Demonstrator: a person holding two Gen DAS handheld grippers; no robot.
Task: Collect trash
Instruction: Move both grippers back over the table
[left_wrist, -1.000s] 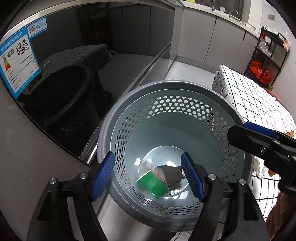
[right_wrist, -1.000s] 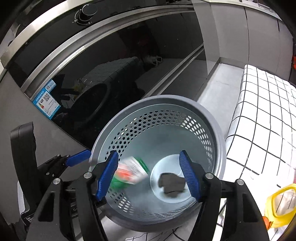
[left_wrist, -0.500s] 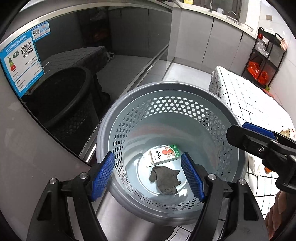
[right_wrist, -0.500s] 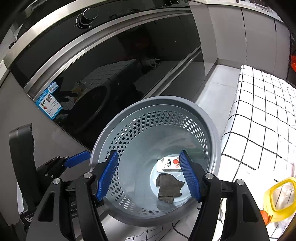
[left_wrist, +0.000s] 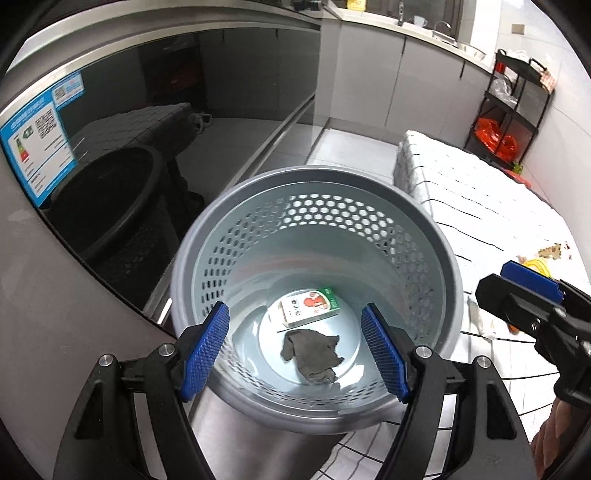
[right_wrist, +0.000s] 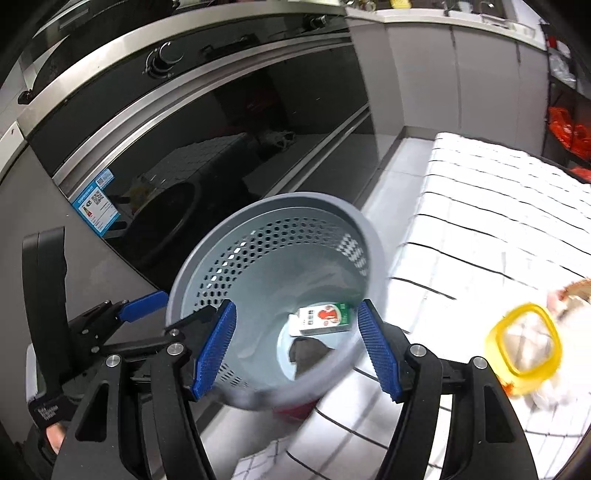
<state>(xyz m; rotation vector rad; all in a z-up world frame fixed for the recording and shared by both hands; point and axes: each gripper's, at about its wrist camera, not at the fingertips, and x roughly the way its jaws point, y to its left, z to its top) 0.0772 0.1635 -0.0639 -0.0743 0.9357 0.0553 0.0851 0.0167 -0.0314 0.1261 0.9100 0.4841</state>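
A grey perforated waste basket (left_wrist: 436, 236) (right_wrist: 192, 266) stands beside a table with a white checked cloth (left_wrist: 476, 199). In its bottom lie a green-and-white carton (left_wrist: 308, 306) (right_wrist: 321, 318) and a crumpled grey rag (left_wrist: 314, 352) (right_wrist: 306, 352). My left gripper (left_wrist: 295, 350) is open and empty above the basket's near rim. My right gripper (right_wrist: 297, 350) is open and empty, above the basket's right side. The right gripper also shows at the right edge of the left wrist view (left_wrist: 532, 295).
A dark glass oven front (right_wrist: 229, 122) rises behind the basket. A yellow-rimmed container (right_wrist: 524, 350) sits on the checked cloth (right_wrist: 498, 206) to the right, with food scraps (right_wrist: 570, 291) beyond it. A black shelf rack (left_wrist: 517, 110) stands far right.
The carton fell into the basket and came to rest on the bottom by the rag. Both grippers have risen and drawn back; the right one has swung toward the table.
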